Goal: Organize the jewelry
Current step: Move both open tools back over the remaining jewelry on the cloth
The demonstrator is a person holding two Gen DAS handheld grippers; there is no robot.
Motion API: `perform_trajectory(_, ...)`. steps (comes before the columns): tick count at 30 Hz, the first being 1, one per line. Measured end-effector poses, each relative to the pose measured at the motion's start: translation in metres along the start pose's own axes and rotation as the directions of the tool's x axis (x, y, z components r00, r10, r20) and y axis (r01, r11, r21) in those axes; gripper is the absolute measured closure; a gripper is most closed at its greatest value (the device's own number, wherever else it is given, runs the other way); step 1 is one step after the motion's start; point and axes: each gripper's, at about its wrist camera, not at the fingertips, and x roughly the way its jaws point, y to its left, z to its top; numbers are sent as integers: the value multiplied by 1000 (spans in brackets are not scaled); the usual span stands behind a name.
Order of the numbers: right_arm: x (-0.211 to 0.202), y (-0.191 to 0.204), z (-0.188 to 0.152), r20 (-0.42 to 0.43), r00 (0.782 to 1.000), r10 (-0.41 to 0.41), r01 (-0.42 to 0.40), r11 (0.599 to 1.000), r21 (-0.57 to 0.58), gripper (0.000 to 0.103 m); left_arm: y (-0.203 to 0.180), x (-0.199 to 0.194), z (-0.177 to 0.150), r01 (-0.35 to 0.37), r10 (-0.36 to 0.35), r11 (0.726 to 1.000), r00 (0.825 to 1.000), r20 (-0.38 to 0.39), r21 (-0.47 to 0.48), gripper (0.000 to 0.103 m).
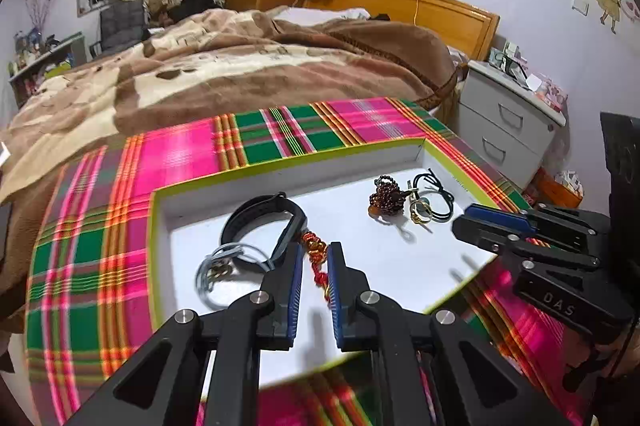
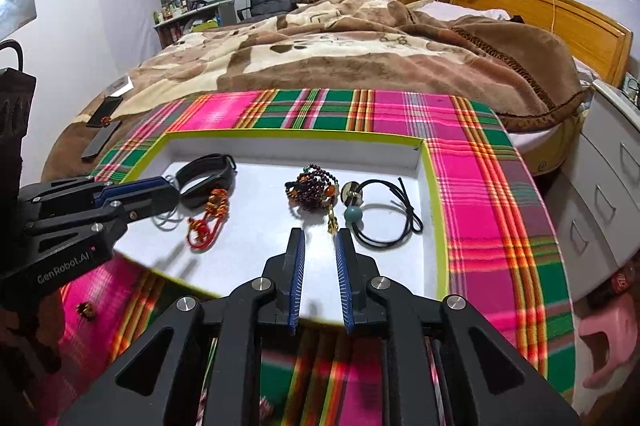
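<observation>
A white tray with a lime rim (image 1: pixel 248 164) (image 2: pixel 280 135) lies on a plaid cloth. In it lie a black bangle (image 1: pixel 256 216) (image 2: pixel 208 180), a grey cord loop (image 1: pixel 218 266), a red-and-gold knotted charm (image 1: pixel 318 258) (image 2: pixel 208 218), a dark beaded bracelet (image 1: pixel 386 196) (image 2: pixel 312 190), a gold ring (image 1: pixel 420 212) and a black hair tie with a teal bead (image 2: pixel 384 214). My left gripper (image 1: pixel 314 254) (image 2: pixel 172 192) is open with the charm between its fingers. My right gripper (image 2: pixel 320 238) (image 1: pixel 460 222) is open and empty, just short of the beaded bracelet.
The plaid cloth (image 1: pixel 100 226) (image 2: pixel 496 210) covers a table against a bed with a brown blanket (image 1: pixel 240 66). A white nightstand (image 1: pixel 508 130) stands to the right. A small bead piece (image 2: pixel 85 310) lies on the cloth at left. Dark flat items (image 2: pixel 102 134) lie on the bed.
</observation>
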Motion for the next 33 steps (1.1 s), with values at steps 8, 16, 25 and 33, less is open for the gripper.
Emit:
perform_trajectory(8, -54, 11, -24, 61, 998, 14, -15, 1000, 12, 87, -6, -57, -23, -31, 34, 999, 995, 93, -32, 91)
perform_trajectory(16, -101, 33, -60, 102, 994, 37, -36, 999, -10, 87, -18, -106, -67, -53, 58, 998, 989, 138, -43, 91)
perform_trajectory(25, -131, 47, -99, 104, 994, 43, -46, 999, 22, 87, -30, -137, -110, -64, 69, 997, 989, 133, -42, 91)
perform_trajectory(33, -149, 54, -122, 105, 994, 34, -37, 999, 24, 87, -39, -167, -133, -70, 77, 996, 981, 179, -47, 91)
